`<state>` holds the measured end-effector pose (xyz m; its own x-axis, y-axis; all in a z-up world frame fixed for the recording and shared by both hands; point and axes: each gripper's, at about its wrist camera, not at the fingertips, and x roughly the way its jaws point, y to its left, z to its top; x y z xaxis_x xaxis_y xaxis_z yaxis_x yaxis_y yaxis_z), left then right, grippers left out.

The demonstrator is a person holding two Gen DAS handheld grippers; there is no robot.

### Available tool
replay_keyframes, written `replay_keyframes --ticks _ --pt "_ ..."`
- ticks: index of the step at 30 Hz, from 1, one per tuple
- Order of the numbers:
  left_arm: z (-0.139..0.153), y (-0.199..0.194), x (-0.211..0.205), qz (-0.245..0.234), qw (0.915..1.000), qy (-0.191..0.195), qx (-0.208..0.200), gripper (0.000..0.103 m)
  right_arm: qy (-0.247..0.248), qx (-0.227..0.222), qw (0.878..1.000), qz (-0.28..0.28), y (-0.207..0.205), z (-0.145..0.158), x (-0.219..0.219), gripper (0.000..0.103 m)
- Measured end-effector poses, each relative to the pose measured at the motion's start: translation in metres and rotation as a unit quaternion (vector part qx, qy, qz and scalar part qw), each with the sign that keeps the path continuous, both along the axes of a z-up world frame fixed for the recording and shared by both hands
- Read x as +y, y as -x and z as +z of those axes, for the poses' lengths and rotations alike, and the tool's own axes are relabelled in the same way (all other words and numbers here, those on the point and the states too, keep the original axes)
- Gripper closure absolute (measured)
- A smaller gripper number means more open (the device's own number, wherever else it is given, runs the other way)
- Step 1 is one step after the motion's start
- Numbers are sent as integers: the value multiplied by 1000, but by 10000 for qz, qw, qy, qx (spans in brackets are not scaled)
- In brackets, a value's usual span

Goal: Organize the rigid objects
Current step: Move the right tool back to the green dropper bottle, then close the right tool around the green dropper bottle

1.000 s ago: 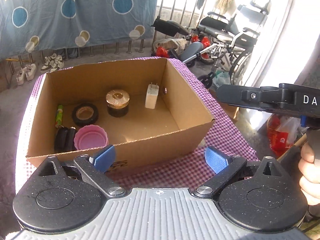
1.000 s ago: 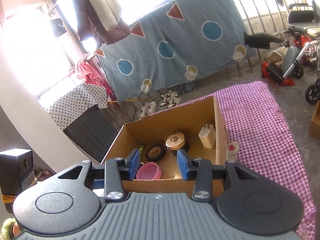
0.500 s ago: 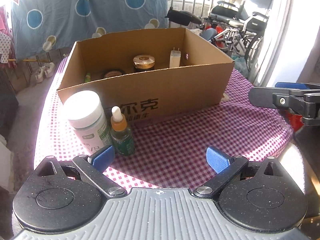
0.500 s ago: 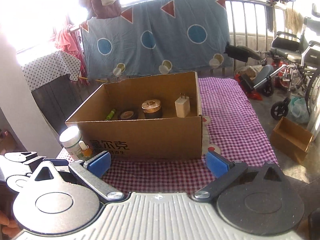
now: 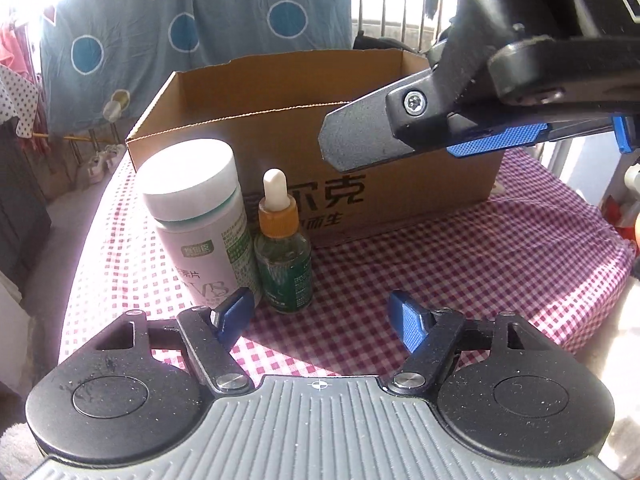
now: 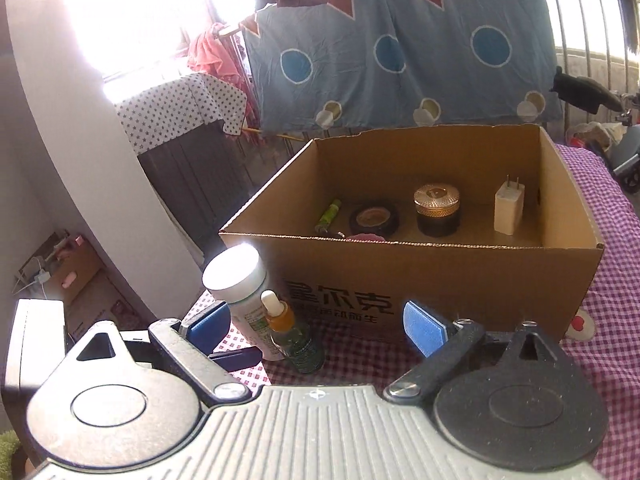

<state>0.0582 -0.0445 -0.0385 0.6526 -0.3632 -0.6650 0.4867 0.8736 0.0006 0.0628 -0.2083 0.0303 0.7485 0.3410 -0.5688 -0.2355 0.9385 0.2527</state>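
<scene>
Box holds charger, gold-lidded jar, tape roll, green tube; both jaws closing, open, empty.

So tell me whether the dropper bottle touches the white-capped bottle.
Cannot tell. The dropper bottle stands against the white-capped bottle in the left wrist view, no gap visible, but overlap could hide one.

We see a red-and-white checked cloth carrying a cardboard box, a white-capped pill bottle, a dropper bottle, touching perhaps.
</scene>
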Motion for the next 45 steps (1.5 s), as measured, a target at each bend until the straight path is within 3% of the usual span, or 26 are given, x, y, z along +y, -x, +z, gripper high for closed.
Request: replay_keyframes --ticks 2,9,16,23,35,45 --pt "-6 -2 1 17 10000 25 28 34 204 9 9997 131 -7 -3 9 27" --pt "-18 -12 7 63 9998 147 83 38 358 153 9974 611 -30 -14 27 48" --pt "-25 -15 3 -60 9998 214 0 38 263 226 9958 848 -40 -18 34 77" --pt "-24 -11 -7 -369 9988 311 24 38 216 327 9976 577 -31 -19 20 78" --pt "-21 14 -55 -1206 9926 107 -11 38 -166 508 9986 -13 -4 -27 -35 78" --pt "-19 20 -60 -1151 9932 -61 -167 39 -479 491 9976 -62 -1 -29 -55 78"
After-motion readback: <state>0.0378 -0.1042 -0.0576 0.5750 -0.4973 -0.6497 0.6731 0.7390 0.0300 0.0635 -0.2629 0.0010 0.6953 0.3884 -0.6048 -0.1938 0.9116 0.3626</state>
